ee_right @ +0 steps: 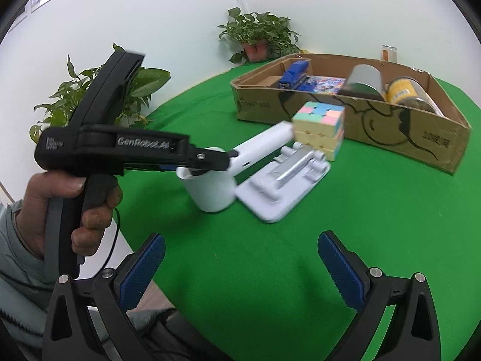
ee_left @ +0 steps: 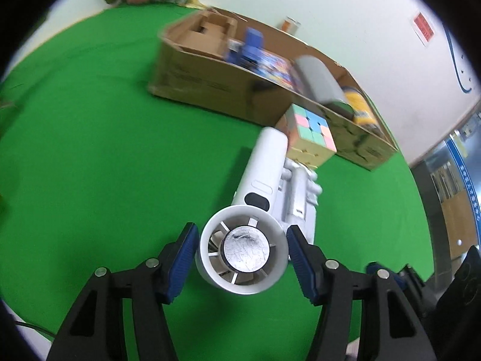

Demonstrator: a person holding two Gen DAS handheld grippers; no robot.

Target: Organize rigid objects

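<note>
Left gripper [ee_left: 242, 263] is about half open and straddles the round head of the white plastic handheld fan [ee_left: 240, 255]. I can't see the blue pads [ee_left: 180, 258] pressing on the rim; small gaps show on both sides, so I call nothing held. Right gripper [ee_right: 240, 266] is wide open, empty, hovering over bare cloth near me.

The fan lies on the table near centre, head toward me, handle pointing far toward the pastel puzzle cube [ee_left: 311, 134], which sits just beside the handle tip. A white-and-silver folding stand [ee_left: 300, 198] lies right alongside the fan, touching or nearly so.

Handling, my read: the fan is a light, rigid hollow shell with smooth plastic, so it's likely slippery. The ring should take a squeeze, but the blades and the foil-like hub inside look delicate. Grip the ring's outer wall and keep the pads off the blades. The long handle will want to swing down.

The surface is green cloth [ee_left: 105, 150] on a round table, so some grip. An open cardboard box [ee_left: 210, 87] sits at the far side, already holding several items. White walls, potted plants [ee_right: 258, 34] behind.
</note>
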